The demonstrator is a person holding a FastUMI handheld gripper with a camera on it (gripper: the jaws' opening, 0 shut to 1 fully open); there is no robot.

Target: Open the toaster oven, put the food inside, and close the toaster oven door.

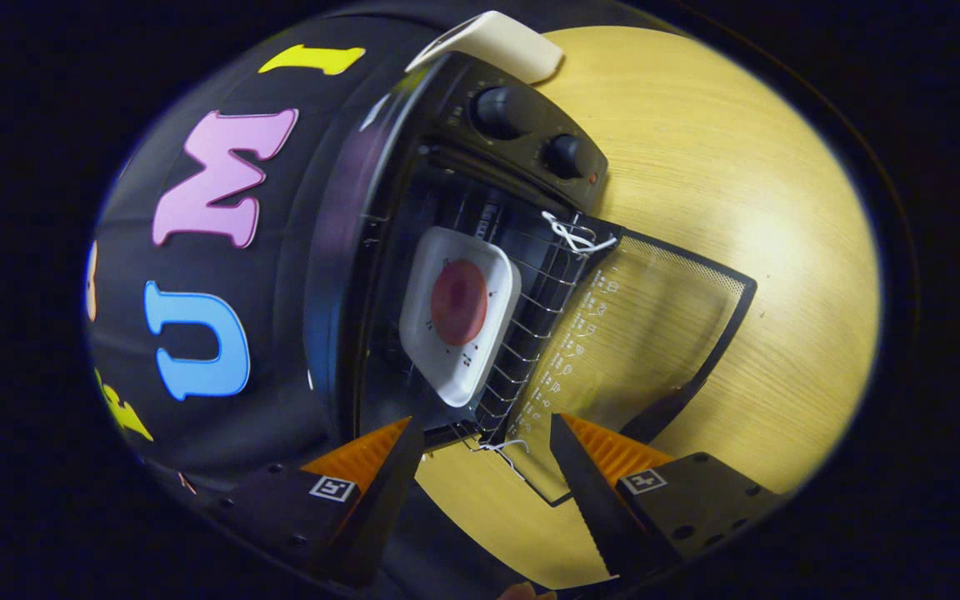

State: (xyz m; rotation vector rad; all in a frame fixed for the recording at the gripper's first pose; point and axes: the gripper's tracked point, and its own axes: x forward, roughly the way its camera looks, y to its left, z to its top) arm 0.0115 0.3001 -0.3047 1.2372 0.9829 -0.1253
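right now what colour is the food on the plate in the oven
Reddish-pink, a round slice on the white plate; gripper view.

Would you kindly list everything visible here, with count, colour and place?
toaster oven: one, black, on the table, door open.
knobs: two, black, on the oven's control panel.
door: one, glass with black frame, folded down onto the table.
wire rack: one, metal, inside the oven.
plate: one, white, square, on the rack.
food: one, reddish round piece, on the plate.
white object: one, beyond the oven.
table: one, light wood.
claw: one, open, empty, just before the door's edge.
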